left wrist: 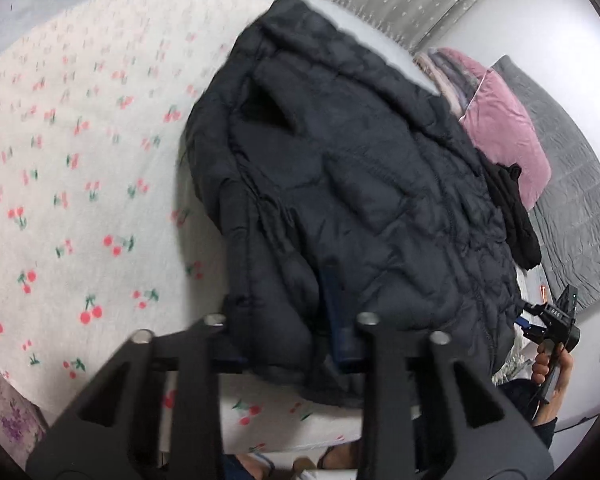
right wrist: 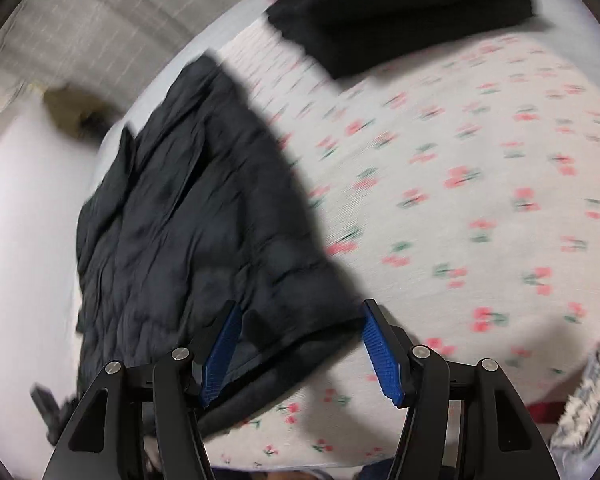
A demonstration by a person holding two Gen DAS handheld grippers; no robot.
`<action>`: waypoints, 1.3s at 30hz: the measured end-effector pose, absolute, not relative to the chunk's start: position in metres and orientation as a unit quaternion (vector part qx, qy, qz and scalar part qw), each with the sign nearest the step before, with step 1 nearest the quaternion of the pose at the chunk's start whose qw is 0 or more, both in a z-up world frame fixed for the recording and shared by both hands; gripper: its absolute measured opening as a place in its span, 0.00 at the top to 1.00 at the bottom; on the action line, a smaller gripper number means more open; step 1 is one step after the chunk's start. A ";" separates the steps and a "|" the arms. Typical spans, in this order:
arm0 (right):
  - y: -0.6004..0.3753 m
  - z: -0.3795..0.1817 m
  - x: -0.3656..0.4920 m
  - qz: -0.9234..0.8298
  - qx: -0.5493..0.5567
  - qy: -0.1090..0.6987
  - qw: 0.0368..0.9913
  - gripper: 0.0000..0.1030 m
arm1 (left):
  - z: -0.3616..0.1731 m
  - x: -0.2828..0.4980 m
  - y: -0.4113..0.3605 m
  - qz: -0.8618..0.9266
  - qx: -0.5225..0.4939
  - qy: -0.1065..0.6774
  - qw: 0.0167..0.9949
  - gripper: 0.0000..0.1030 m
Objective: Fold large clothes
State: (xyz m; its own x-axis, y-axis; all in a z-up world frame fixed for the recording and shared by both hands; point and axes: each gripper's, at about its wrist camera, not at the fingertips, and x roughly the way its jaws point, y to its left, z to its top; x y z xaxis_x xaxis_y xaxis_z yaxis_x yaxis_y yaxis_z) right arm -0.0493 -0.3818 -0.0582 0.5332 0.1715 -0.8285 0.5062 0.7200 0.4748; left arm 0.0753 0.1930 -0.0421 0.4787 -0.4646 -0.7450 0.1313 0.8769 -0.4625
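Note:
A dark quilted puffer jacket [left wrist: 340, 168] lies on the bed's cherry-print sheet [left wrist: 60, 200], its hem toward me. My left gripper [left wrist: 288, 320] is shut on the bunched hem; one blue pad shows, sunk in the fabric, and the other finger is hidden under it. In the right wrist view the jacket [right wrist: 188, 220] fills the left half, blurred. My right gripper [right wrist: 300, 356] stands open over the jacket's near corner, with the left pad against the fabric and the right pad clear above the sheet [right wrist: 480, 200]. The left wrist view also shows the right gripper [left wrist: 530, 322], held in a hand at the jacket's right edge.
A folded black garment [right wrist: 400, 12] lies at the far side of the bed. A pink pillow [left wrist: 504, 120], a grey quilt [left wrist: 572, 200] and a black cloth [left wrist: 512, 208] sit to the jacket's right. The bed's near edge [left wrist: 292, 440] runs just below the grippers.

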 end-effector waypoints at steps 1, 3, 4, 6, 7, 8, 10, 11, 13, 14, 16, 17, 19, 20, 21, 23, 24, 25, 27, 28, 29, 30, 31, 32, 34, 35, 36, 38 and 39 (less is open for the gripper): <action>-0.376 -0.055 -0.048 -0.102 0.347 0.464 0.808 0.54 | -0.031 0.073 0.192 -0.187 -0.183 0.454 0.852 0.78; -0.371 -0.044 -0.047 -0.058 0.364 0.422 0.828 0.87 | -0.012 0.069 0.192 -0.212 -0.195 0.412 0.864 0.78; -0.371 -0.038 -0.050 -0.038 0.381 0.392 0.837 0.87 | -0.005 0.068 0.191 -0.222 -0.199 0.396 0.868 0.78; -0.376 -0.032 -0.057 -0.024 0.407 0.349 0.844 0.88 | 0.008 0.068 0.188 -0.251 -0.218 0.372 0.867 0.78; -0.377 -0.031 -0.058 -0.022 0.416 0.342 0.843 0.88 | 0.010 0.070 0.183 -0.263 -0.226 0.369 0.862 0.78; -0.381 -0.032 -0.058 -0.020 0.431 0.331 0.839 0.89 | 0.012 0.073 0.180 -0.274 -0.234 0.368 0.857 0.78; -0.384 -0.033 -0.057 -0.017 0.447 0.314 0.838 0.90 | 0.016 0.082 0.177 -0.289 -0.256 0.365 0.847 0.78; -0.386 -0.033 -0.057 -0.010 0.461 0.296 0.837 0.90 | 0.019 0.086 0.175 -0.299 -0.271 0.362 0.840 0.78; -0.390 -0.032 -0.056 0.001 0.484 0.272 0.832 0.91 | 0.027 0.090 0.170 -0.313 -0.293 0.352 0.832 0.78; -0.393 -0.031 -0.053 0.007 0.497 0.263 0.827 0.91 | 0.032 0.093 0.165 -0.314 -0.293 0.348 0.833 0.79; -0.397 -0.028 -0.045 0.011 0.510 0.251 0.823 0.92 | 0.038 0.095 0.162 -0.285 -0.275 0.357 0.846 0.81; -0.400 -0.025 -0.042 0.011 0.514 0.247 0.821 0.93 | 0.042 0.098 0.159 -0.261 -0.264 0.367 0.853 0.83; -0.402 -0.015 -0.033 0.006 0.521 0.251 0.816 0.93 | 0.049 0.105 0.156 -0.234 -0.260 0.383 0.855 0.84; -0.402 -0.011 -0.029 0.006 0.526 0.255 0.812 0.93 | 0.056 0.110 0.156 -0.223 -0.262 0.390 0.854 0.85; -0.403 -0.003 -0.024 0.006 0.530 0.256 0.808 0.93 | 0.063 0.113 0.156 -0.211 -0.260 0.398 0.854 0.85; -0.406 0.014 -0.018 0.009 0.548 0.252 0.798 0.94 | 0.077 0.116 0.156 -0.190 -0.255 0.411 0.854 0.85; -0.408 0.021 -0.017 0.012 0.558 0.246 0.792 0.94 | 0.086 0.116 0.159 -0.177 -0.255 0.417 0.854 0.85; -0.411 0.026 -0.018 0.014 0.566 0.241 0.789 0.94 | 0.090 0.116 0.162 -0.172 -0.255 0.418 0.855 0.85; -0.416 0.039 -0.021 0.015 0.583 0.223 0.781 0.94 | 0.097 0.114 0.164 -0.164 -0.234 0.414 0.864 0.84; -0.416 0.039 -0.024 0.007 0.585 0.223 0.780 0.94 | 0.094 0.117 0.165 -0.161 -0.225 0.422 0.863 0.84; -0.418 0.036 -0.024 -0.016 0.589 0.231 0.774 0.94 | 0.088 0.123 0.165 -0.161 -0.224 0.439 0.855 0.83; -0.419 0.033 -0.020 -0.034 0.583 0.243 0.774 0.94 | 0.079 0.127 0.166 -0.161 -0.228 0.463 0.842 0.83; -0.420 0.028 -0.017 -0.050 0.576 0.258 0.774 0.94 | 0.069 0.128 0.168 -0.161 -0.233 0.480 0.831 0.81; -0.421 0.022 -0.017 -0.058 0.575 0.269 0.770 0.94 | 0.062 0.123 0.171 -0.168 -0.236 0.484 0.826 0.81; -0.415 0.003 -0.016 -0.060 0.573 0.300 0.760 0.94 | 0.043 0.111 0.177 -0.172 -0.240 0.492 0.819 0.76; -0.410 -0.004 -0.018 -0.059 0.571 0.309 0.758 0.94 | 0.029 0.106 0.181 -0.168 -0.248 0.506 0.809 0.76; -0.408 -0.011 -0.022 -0.062 0.572 0.315 0.754 0.94 | 0.017 0.098 0.186 -0.164 -0.259 0.521 0.796 0.76; -0.409 -0.023 -0.032 -0.070 0.581 0.319 0.746 0.94 | 0.001 0.085 0.202 -0.152 -0.291 0.533 0.780 0.76; -0.412 -0.029 -0.036 -0.080 0.589 0.317 0.739 0.94 | 0.001 0.080 0.211 -0.150 -0.304 0.527 0.779 0.76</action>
State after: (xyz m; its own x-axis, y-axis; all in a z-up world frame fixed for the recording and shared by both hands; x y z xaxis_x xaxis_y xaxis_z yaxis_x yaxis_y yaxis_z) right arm -0.0361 -0.4124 -0.0295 0.7863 0.2543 -0.5631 0.4922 0.2931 0.8197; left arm 0.0803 0.2105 0.0006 0.3994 -0.5546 -0.7300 -0.0856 0.7702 -0.6320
